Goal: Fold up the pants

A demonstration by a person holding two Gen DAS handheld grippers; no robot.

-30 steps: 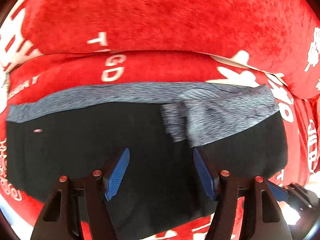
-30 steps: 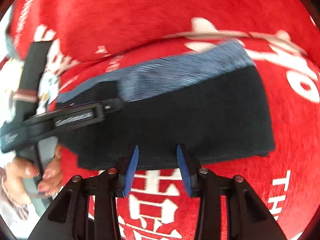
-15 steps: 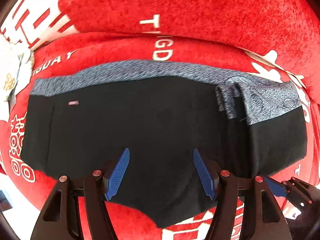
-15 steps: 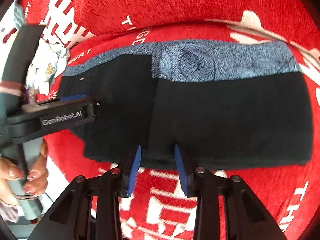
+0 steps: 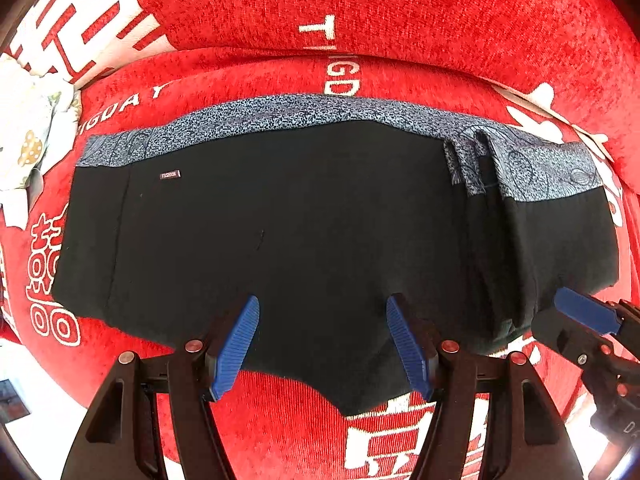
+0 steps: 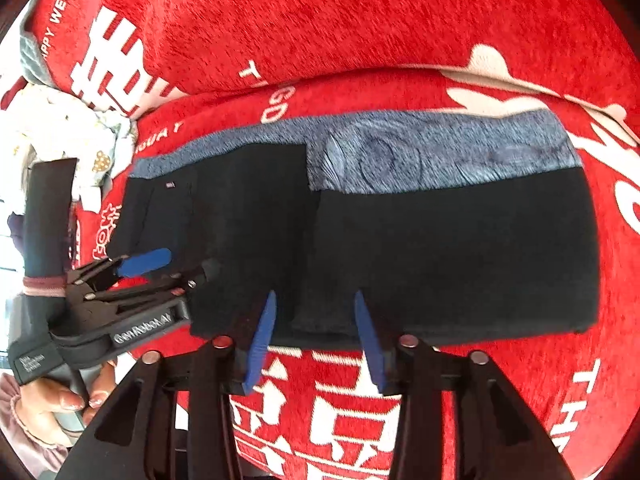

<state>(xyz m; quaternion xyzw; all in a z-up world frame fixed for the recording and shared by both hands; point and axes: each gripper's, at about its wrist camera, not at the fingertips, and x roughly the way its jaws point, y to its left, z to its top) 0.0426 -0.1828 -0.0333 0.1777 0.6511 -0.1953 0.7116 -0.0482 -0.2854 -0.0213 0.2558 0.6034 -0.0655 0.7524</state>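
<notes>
Lying beyond spread left gripper (image 5: 322, 344) fingertips, black pants (image 5: 300, 232), seemingly untouched

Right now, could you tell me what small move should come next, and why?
Probably lower the right gripper onto the near hem of the black pants with the blue-grey patterned waistband and close. Both grippers are open and empty, the left gripper over the cloth.

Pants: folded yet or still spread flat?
Partly folded. The pants have their right part doubled over the middle, patterned waistband layered twice; the left part with the label lies single.
</notes>
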